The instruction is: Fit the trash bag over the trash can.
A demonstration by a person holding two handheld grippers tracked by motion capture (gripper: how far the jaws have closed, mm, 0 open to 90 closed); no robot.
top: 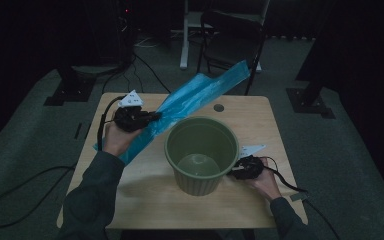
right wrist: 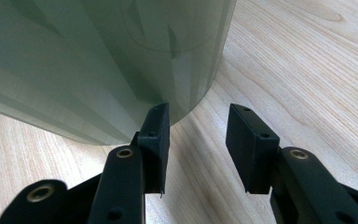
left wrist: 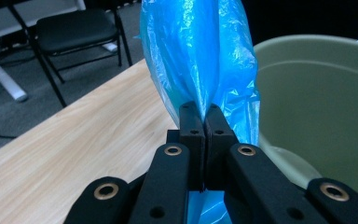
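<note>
A green plastic bin (top: 201, 154) stands upright in the middle of the wooden table (top: 145, 195). A long blue plastic bag (top: 195, 95) stretches above the table from the left edge up toward the far right. My left gripper (top: 152, 117) is shut on the blue bag (left wrist: 200, 56) near its middle, left of the bin (left wrist: 317, 102). My right gripper (top: 235, 172) stands open low at the bin's right side, just above the table top. Its left jaw is close against the bin's wall (right wrist: 98, 60); whether it touches I cannot tell. Nothing lies between its fingers.
A black folding chair (top: 230, 35) and a white table leg (top: 184, 35) stand beyond the table's far edge. Cables trail over the grey carpet at the left (top: 25, 190). A small round hole (top: 218, 107) marks the table top behind the bin.
</note>
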